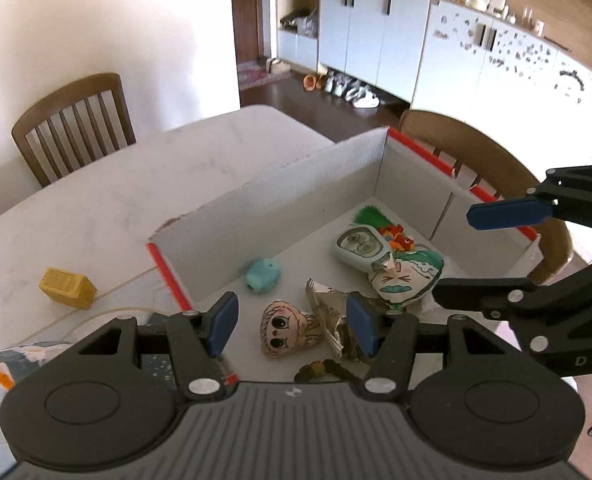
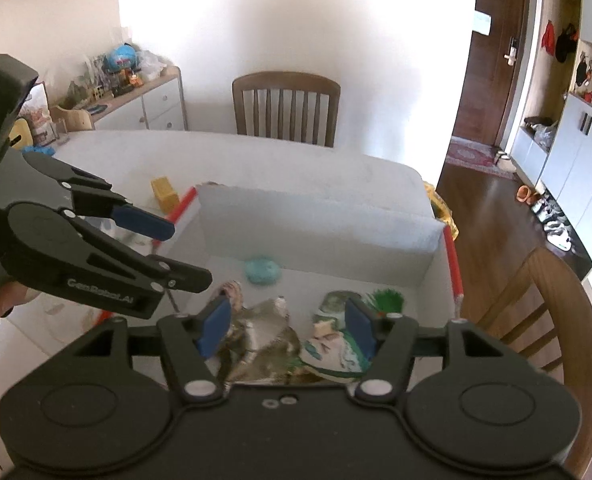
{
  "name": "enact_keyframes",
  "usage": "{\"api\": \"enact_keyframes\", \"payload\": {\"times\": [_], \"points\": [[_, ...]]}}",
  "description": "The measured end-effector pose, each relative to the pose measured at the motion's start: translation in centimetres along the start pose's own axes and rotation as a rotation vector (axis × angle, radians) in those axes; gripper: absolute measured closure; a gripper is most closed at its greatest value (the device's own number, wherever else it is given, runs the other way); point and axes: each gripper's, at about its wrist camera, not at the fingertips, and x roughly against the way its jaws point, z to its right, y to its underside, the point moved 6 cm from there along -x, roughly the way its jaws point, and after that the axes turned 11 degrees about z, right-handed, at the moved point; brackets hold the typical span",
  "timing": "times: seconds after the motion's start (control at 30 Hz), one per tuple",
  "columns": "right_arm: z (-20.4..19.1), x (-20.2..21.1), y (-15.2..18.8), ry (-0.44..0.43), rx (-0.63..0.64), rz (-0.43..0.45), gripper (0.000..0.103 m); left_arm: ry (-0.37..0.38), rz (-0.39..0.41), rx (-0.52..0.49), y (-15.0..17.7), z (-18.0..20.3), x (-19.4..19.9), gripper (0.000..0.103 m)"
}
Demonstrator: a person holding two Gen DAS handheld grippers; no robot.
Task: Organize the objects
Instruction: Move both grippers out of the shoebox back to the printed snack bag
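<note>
A white cardboard box (image 1: 287, 184) with red edges stands on the table and holds small items: a teal toy (image 1: 261, 276), a drawn girl-face pouch (image 1: 285, 330), crumpled silver foil (image 1: 328, 312), a green-and-white face pouch (image 1: 406, 278), a pale green case (image 1: 360, 246) and a green tassel (image 1: 370, 214). My left gripper (image 1: 291, 322) is open and empty above the box's near side. My right gripper (image 2: 287, 326) is open and empty above the foil (image 2: 263, 340) and the face pouch (image 2: 328, 352). The teal toy (image 2: 261, 271) lies by the far wall.
A yellow block (image 1: 67, 288) with a cord lies on the white table (image 1: 115, 184) left of the box. A patterned packet (image 1: 19, 360) sits at the near left. Wooden chairs (image 1: 75, 120) stand around the table. The right gripper shows in the left wrist view (image 1: 508, 248).
</note>
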Motion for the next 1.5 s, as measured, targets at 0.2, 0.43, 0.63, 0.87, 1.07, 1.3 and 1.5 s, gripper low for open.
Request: {"api": "enact_keyframes", "payload": {"times": [0.2,0.43,0.63,0.87,1.07,1.3,1.5], "points": [[-2.4,0.8,-0.8,0.013,-0.030,0.023,0.035,0.013,0.049,0.009,0.0,-1.6,3.0,0.044],[-5.5,1.1,-1.7,0.034,-0.078,0.050,0.027,0.016,0.092,0.022,0.9,-4.2,6.2,0.034],[-8.7,0.6,-1.9,0.026,-0.105,0.052,0.020,0.026,0.102,0.031,2.5,-6.6,8.2,0.026],[-12.1,-0.3,-2.4,0.006,-0.148,0.057,0.007,0.029,0.102,0.068,4.8,-10.1,10.2,0.019],[-14.8,-1.5,-3.0,0.006,-0.136,0.048,0.003,0.013,0.107,0.104,6.7,-13.6,11.3,0.004],[-17.3,-3.6,-4.0,-0.009,-0.102,0.024,0.003,-0.015,0.130,0.139,8.4,-17.9,11.8,0.001],[-19.0,-6.2,-4.9,-0.027,-0.050,-0.009,0.003,-0.024,0.132,0.133,9.8,-20.8,11.5,0.000]]}}
